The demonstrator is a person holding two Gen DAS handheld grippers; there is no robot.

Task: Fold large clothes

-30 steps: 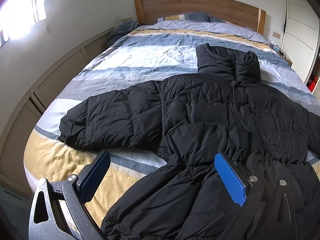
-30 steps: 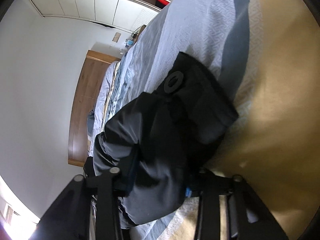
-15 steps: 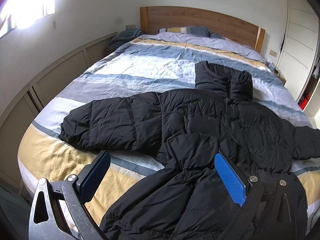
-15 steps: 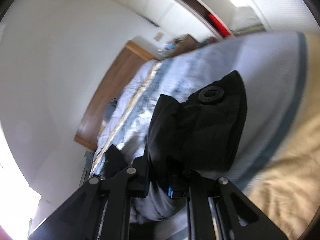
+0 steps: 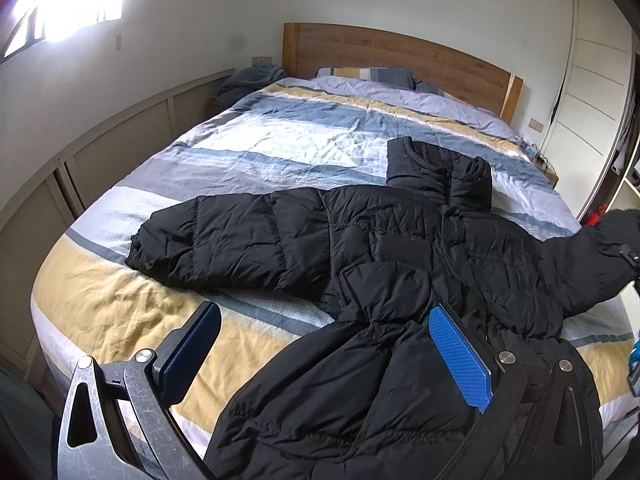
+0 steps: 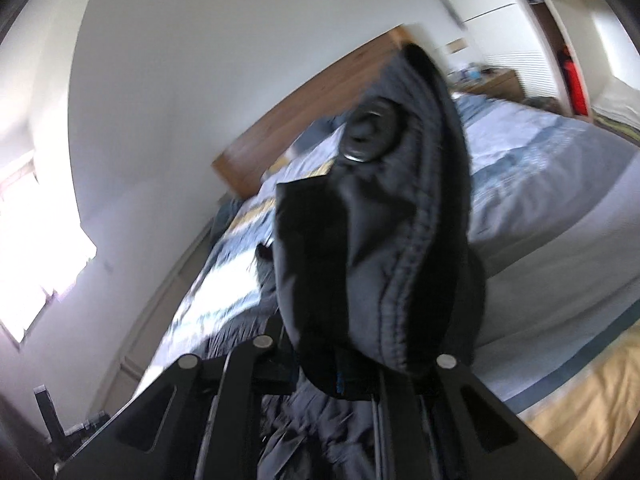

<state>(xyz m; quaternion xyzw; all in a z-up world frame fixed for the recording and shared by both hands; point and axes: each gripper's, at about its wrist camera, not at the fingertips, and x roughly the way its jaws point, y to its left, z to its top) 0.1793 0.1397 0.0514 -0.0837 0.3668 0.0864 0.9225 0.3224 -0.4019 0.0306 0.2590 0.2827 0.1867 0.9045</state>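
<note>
One black puffer jacket (image 5: 400, 256), spread front-up across the foot half of a bed (image 5: 120, 304) with striped duvet in blue, white, grey and yellow. Collar (image 5: 436, 168) toward the wooden headboard (image 5: 400, 54); one sleeve (image 5: 224, 240) laid out flat toward the window side, cuff near the mattress edge. Hem (image 5: 360, 412) bunched at the near end.

Left gripper (image 5: 320, 356): spread wide, blue-padded fingers (image 5: 460, 360) on either side of the hem section, jacket fabric lying between and over the right-hand finger's base; not clamped on anything.

Right gripper (image 6: 344, 364): closed on the other sleeve's cuff (image 6: 384, 240), fabric pinched between the jaws and standing up in front of the lens, raised clear of the duvet. Round snap fastener (image 6: 368, 136) visible on the cuff tab. Right wrist view motion-blurred. Same raised sleeve (image 5: 592, 264) seen at the far right edge of the left wrist view.

Also present: striped pillow (image 5: 368, 76) at the headboard, low panelled cabinets (image 5: 120, 152) under the bright window (image 5: 68, 4), white wardrobe doors (image 5: 592, 92) on the opposite side, bedside table (image 6: 492, 82).
</note>
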